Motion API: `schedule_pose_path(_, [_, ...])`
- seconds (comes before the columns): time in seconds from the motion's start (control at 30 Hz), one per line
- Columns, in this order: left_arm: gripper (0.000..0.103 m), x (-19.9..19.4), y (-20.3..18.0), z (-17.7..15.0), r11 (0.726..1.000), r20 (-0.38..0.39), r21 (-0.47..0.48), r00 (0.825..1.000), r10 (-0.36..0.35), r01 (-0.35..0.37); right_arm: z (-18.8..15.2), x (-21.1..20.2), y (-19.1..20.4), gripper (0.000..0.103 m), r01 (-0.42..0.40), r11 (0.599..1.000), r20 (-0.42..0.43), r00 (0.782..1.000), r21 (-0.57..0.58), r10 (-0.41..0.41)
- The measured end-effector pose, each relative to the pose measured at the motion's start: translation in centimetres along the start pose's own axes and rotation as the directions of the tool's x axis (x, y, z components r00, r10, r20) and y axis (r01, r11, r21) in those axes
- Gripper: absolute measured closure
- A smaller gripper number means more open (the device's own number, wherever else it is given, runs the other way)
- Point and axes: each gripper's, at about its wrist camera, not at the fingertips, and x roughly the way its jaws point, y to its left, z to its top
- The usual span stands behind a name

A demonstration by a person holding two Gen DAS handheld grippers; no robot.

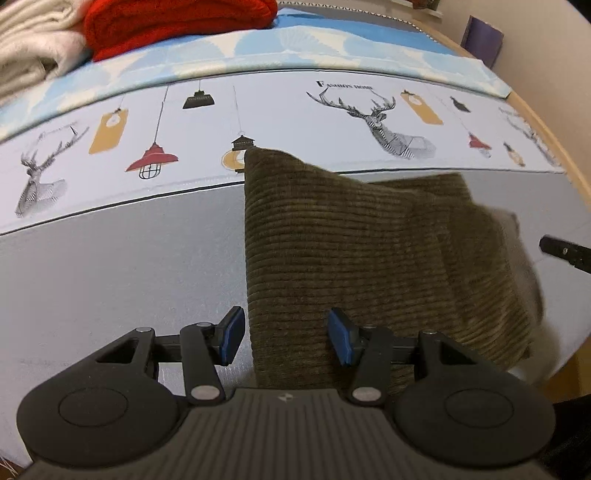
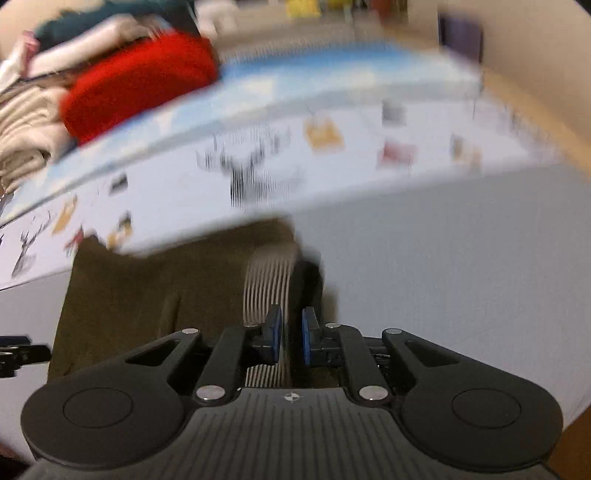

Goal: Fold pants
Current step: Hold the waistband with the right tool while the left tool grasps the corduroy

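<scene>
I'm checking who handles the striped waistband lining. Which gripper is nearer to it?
Right. The right gripper is closed onto the striped waistband lining of the pants. The left gripper hangs open over the pants' opposite edge.

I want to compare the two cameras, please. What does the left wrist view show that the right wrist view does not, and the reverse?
Only the left wrist view: the left tool, open, straddling the left edge of the olive-brown corduroy pants, and the sharp deer print.

Only the right wrist view: the right tool, nearly shut on a pale striped part of the pants, and a dark teal garment.

Both: the pants, the grey printed sheet, and the red knitted garment.
</scene>
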Motion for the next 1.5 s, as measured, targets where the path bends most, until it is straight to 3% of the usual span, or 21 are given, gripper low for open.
schedule_pose_path(0.07, [0.049, -1.1, 0.2, 1.7, 1.0, 0.021, 0.024, 1.0, -0.003, 0.003, 0.2, -0.9, 0.6, 0.089, -0.026, 0.997, 0.051, 0.998, -0.066, 0.029])
schedule_pose_path(0.1, [0.049, -1.6, 0.1, 2.8, 0.998, 0.048, 0.056, 0.999, 0.005, -0.008, 0.3, -0.8, 0.8, 0.089, -0.069, 0.993, 0.035, 0.997, -0.091, 0.073])
schedule_pose_path(0.17, [0.052, -2.3, -0.2, 4.9, 0.992, 0.107, 0.128, 0.994, 0.006, -0.02, -0.2, 0.4, 1.4, 0.082, -0.153, 0.981, -0.073, 0.987, -0.121, 0.145])
schedule_pose_path(0.23, [0.06, -2.0, -0.5, 6.3, 0.982, 0.128, 0.187, 0.99, -0.051, 0.026, -1.5, 2.9, 2.2, 0.077, -0.15, 0.974, -0.245, 0.964, -0.171, 0.106])
schedule_pose_path(0.27, [0.062, -1.4, -0.5, 6.8, 0.977, 0.131, 0.206, 0.988, -0.083, 0.055, -2.1, 3.6, 2.5, 0.077, -0.132, 0.969, -0.277, 0.958, -0.209, 0.07])
schedule_pose_path(0.37, [0.071, 1.3, -0.4, 7.1, 0.969, 0.15, 0.239, 0.983, -0.103, 0.065, -1.7, 3.6, 3.0, 0.077, -0.137, 0.959, -0.27, 0.961, -0.25, 0.067])
schedule_pose_path(0.43, [0.078, 3.5, -0.3, 7.2, 0.966, 0.105, 0.252, 0.991, -0.082, 0.053, -1.5, 3.7, 2.7, 0.077, -0.137, 0.964, -0.283, 0.957, -0.228, 0.068])
schedule_pose_path(0.53, [0.078, 5.5, -0.4, 8.1, 0.961, 0.074, 0.261, 0.991, -0.113, 0.091, -1.3, 4.1, 3.0, 0.077, -0.14, 0.964, -0.288, 0.955, -0.227, 0.071])
schedule_pose_path(0.63, [0.084, 9.9, -0.4, 7.5, 0.919, 0.035, 0.395, 0.999, -0.008, -0.006, -1.2, 4.2, 3.2, 0.077, -0.154, 0.963, -0.296, 0.951, -0.223, 0.084])
schedule_pose_path(0.77, [0.084, 10.1, -0.4, 7.7, 0.933, 0.013, 0.361, 1.0, 0.013, -0.017, -0.8, 4.6, 3.1, 0.077, -0.184, 0.968, -0.3, 0.946, -0.171, 0.127])
schedule_pose_path(0.8, [0.081, 9.4, -0.2, 8.0, 0.942, 0.01, 0.337, 1.0, -0.001, -0.002, -0.6, 4.6, 2.9, 0.077, -0.189, 0.969, -0.299, 0.945, -0.158, 0.136])
schedule_pose_path(0.87, [0.061, 8.2, 0.6, 8.5, 0.963, 0.015, 0.267, 0.999, -0.042, 0.036, -0.1, 4.2, 2.5, 0.074, -0.203, 0.972, -0.277, 0.947, -0.121, 0.163])
schedule_pose_path(0.93, [0.03, 7.2, 1.9, 9.1, 0.982, 0.024, 0.185, 0.999, -0.048, 0.043, 0.7, 3.7, 1.6, 0.07, -0.209, 0.975, -0.232, 0.955, -0.079, 0.186])
schedule_pose_path(1.0, [0.022, 7.0, 3.4, 9.4, 0.994, 0.007, 0.1, 0.999, -0.051, 0.05, 1.5, 3.6, 0.7, 0.065, -0.225, 0.974, -0.201, 0.956, -0.032, 0.214])
schedule_pose_path(1.07, [0.02, 7.3, 4.6, 9.3, 0.998, -0.038, 0.024, 0.997, -0.06, 0.061, 2.1, 3.7, 0.2, 0.038, -0.176, 0.984, -0.166, 0.971, -0.023, 0.17])
schedule_pose_path(1.17, [0.019, 8.0, 6.0, 8.8, 0.993, -0.096, -0.056, 0.989, -0.112, 0.107, 3.3, 4.0, -1.0, 0.038, -0.146, 0.989, -0.105, 0.984, -0.005, 0.145])
schedule_pose_path(1.23, [0.019, 8.5, 6.6, 8.5, 0.986, -0.121, -0.094, 0.981, -0.15, 0.139, 3.6, 5.0, -1.6, 0.036, -0.159, 0.987, -0.123, 0.979, 0.018, 0.16])
schedule_pose_path(1.33, [0.019, 9.6, 6.9, 8.3, 0.975, -0.153, -0.129, 0.967, -0.202, 0.183, 3.1, 7.6, -1.8, 0.033, -0.206, 0.977, -0.238, 0.948, 0.052, 0.213])
schedule_pose_path(1.37, [0.019, 10.0, 6.9, 8.1, 0.972, -0.164, -0.128, 0.962, -0.217, 0.198, 2.7, 8.4, -1.6, 0.024, -0.206, 0.977, -0.272, 0.939, 0.051, 0.212])
schedule_pose_path(1.4, [0.019, 10.5, 6.8, 8.0, 0.969, -0.176, -0.127, 0.957, -0.23, 0.21, 2.4, 9.3, -1.5, 0.023, -0.201, 0.979, -0.311, 0.929, 0.039, 0.202])
schedule_pose_path(1.5, [0.019, 11.9, 6.8, 7.4, 0.956, -0.208, -0.158, 0.938, -0.276, 0.246, 1.8, 11.0, -2.1, 0.018, -0.226, 0.971, -0.371, 0.897, 0.076, 0.238])
